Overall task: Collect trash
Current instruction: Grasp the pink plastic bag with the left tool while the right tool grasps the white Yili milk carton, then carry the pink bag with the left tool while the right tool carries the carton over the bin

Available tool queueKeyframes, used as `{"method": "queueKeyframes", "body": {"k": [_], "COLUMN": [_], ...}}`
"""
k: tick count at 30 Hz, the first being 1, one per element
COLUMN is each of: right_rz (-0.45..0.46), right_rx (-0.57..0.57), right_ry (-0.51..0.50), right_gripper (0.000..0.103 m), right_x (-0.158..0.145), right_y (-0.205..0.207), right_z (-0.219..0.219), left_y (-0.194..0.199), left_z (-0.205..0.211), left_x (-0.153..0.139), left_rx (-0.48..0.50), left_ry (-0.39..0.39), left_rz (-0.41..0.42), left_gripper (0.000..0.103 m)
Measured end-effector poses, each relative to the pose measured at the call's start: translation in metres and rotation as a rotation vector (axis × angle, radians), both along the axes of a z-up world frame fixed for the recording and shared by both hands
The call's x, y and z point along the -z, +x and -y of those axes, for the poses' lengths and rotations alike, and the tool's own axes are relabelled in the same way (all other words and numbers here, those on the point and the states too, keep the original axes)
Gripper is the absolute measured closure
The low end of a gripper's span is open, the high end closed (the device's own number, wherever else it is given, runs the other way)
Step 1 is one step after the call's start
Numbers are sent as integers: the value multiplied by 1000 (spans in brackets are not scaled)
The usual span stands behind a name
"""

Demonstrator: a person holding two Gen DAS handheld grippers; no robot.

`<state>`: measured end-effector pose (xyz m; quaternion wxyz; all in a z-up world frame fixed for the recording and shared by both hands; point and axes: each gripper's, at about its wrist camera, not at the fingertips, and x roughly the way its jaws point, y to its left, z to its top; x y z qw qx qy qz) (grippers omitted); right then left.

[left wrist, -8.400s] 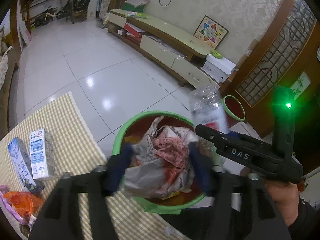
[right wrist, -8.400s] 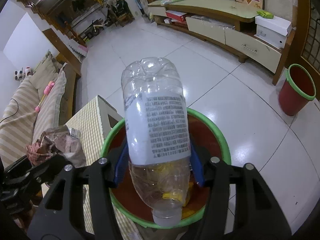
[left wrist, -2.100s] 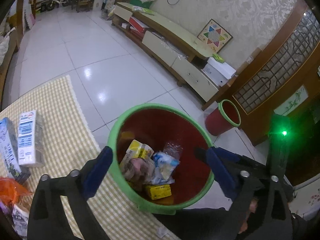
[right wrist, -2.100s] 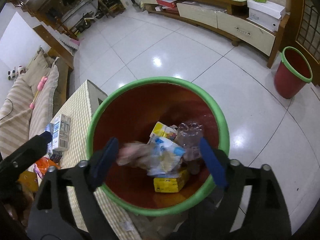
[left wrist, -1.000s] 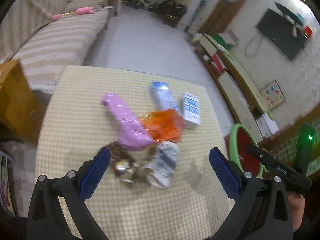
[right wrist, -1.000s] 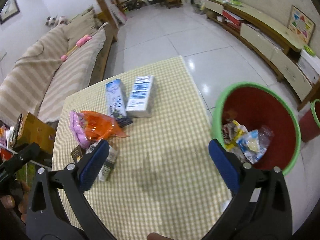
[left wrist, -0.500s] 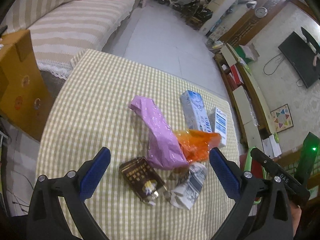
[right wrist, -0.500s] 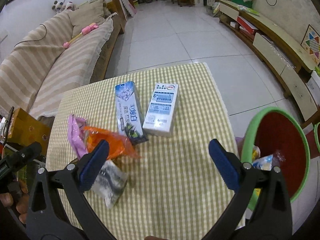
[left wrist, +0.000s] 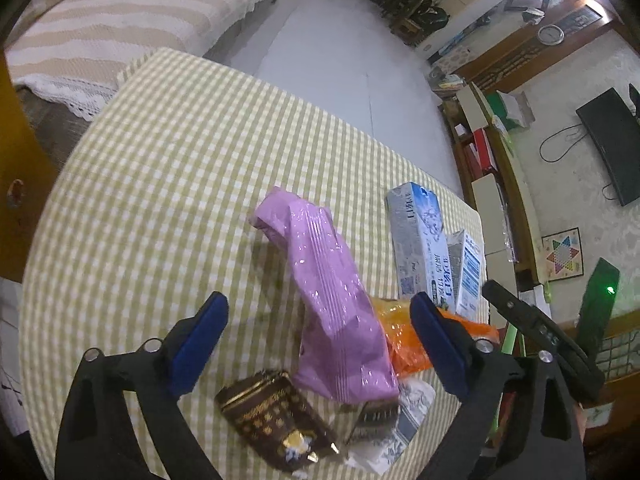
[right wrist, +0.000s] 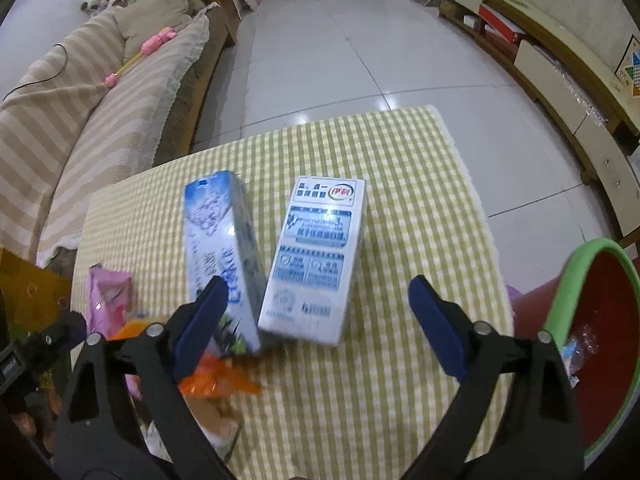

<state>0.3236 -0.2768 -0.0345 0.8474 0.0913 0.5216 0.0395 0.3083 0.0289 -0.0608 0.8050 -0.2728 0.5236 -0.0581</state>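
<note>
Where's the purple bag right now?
In the left wrist view, the purple bag lies mid-table on the checked cloth, overlapping the orange bag, with the brown packet just below it.

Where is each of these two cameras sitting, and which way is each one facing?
Left wrist: on the left gripper, looking steeply down at the checked table; open jaws, now closing, frame the purple bag; the other gripper and a hand show at right.
Right wrist: on the right gripper, facing down at two milk cartons; open jaws closing; red bin at right.
Shared: both show the table, purple bag, cartons and orange bag.
</note>
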Motion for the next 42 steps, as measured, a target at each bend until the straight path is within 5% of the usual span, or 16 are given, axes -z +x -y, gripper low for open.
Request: {"method": "queueKeyframes", "body": {"k": [5, 13, 18, 21, 42], "right_rz": [-37, -82, -70, -63, 75], "right_rx": [3, 1, -12, -17, -45], "right_ry": [27, 14, -4, -11, -12], "right_gripper": [19, 40, 44, 46, 50], "right_x": [15, 34, 34, 32, -48], "right_y": [14, 21, 20, 19, -22], "right_z": [-1, -7, -12, -12, -5], "left_y": [10, 23, 27, 31, 1], "left_z": [7, 14, 22, 22, -6], "left_x": [14, 36, 35, 31, -39], "left_rx": [5, 24, 46, 49, 24], "left_ry": [-6, -38, -42, -42, 17], "left_rz": [-20, -51, -26, -15, 109], "left_gripper": [18, 35, 62, 67, 72]}}
